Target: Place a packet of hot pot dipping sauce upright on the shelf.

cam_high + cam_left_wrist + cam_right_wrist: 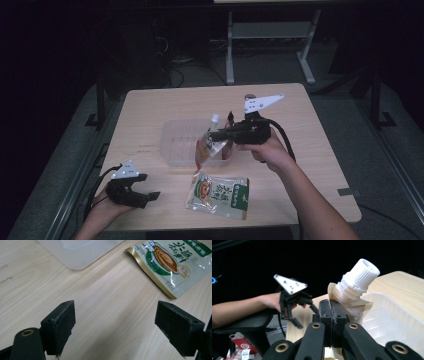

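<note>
My right gripper (214, 136) is shut on a cream spouted pouch (210, 145) with a white ribbed cap (360, 273), holding it tilted above the right part of a clear plastic container (177, 142). The closed pads (332, 308) pinch the pouch just below its spout. A green and white sauce packet (217, 196) lies flat on the table in front of the container. My left gripper (145, 194) rests near the table's front left corner, open with nothing between its pads (61, 322); the packet (172, 262) and a container corner (75, 250) lie ahead of it.
The light wooden table (310, 150) has bare room on its right and far sides. A white desk frame (270, 35) and cables stand on the dark floor behind it. The person's forearms come in from the bottom edge.
</note>
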The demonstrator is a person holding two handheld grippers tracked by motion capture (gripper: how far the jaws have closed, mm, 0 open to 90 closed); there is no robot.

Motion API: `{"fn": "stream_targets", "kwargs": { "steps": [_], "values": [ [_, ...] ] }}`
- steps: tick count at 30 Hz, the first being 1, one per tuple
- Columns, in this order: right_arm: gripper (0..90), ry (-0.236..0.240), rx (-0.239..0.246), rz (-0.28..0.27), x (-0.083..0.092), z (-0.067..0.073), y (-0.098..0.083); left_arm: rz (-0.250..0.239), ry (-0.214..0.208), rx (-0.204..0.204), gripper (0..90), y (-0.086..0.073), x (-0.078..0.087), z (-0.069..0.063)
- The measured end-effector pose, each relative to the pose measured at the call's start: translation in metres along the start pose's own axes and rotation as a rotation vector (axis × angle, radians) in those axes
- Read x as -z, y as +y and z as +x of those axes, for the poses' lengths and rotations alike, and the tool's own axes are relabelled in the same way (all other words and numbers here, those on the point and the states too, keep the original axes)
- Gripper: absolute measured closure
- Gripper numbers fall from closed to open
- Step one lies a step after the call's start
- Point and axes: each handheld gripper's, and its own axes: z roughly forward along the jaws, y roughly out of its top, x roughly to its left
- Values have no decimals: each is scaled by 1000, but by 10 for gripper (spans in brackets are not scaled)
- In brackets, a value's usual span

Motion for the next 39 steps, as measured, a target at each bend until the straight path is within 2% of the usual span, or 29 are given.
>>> {"fn": "stream_targets", "kwargs": {
  "steps": [7, 14, 16, 19, 23, 24, 25, 29, 39],
  "values": [
    [895, -40, -1, -12, -12, -13, 15, -7, -8, 7, 160, -1, -2, 0],
    [895, -54, -27, -37, -25, -27, 21, -5, -8, 2, 160, -1, -2, 0],
    [895, -61, -28, -27, -30, -29, 21, 4, -8, -11, 160, -1, -2, 1],
    [895, -71, -33, -14, -37, -34, 20, -2, -15, 15, 160, -1, -3, 0],
    [895, -81, -47, 2, -46, -39, 17, 6, -22, 20, 161, -1, -4, 0],
    [895, -81, -47, 2, -46, -39, 17, 6, -22, 20, 161, -1, -4, 0],
    [895, -88, -51, 7, -50, -42, 17, 15, -24, 3, 160, -1, -5, 0],
    [895, -108, -51, 33, -59, -45, 14, 6, -27, 15, 161, -1, -5, -1],
    [894, -138, -59, 77, -74, -50, 8, 14, -29, 10, 160, -2, -5, 0]
  ]
}}
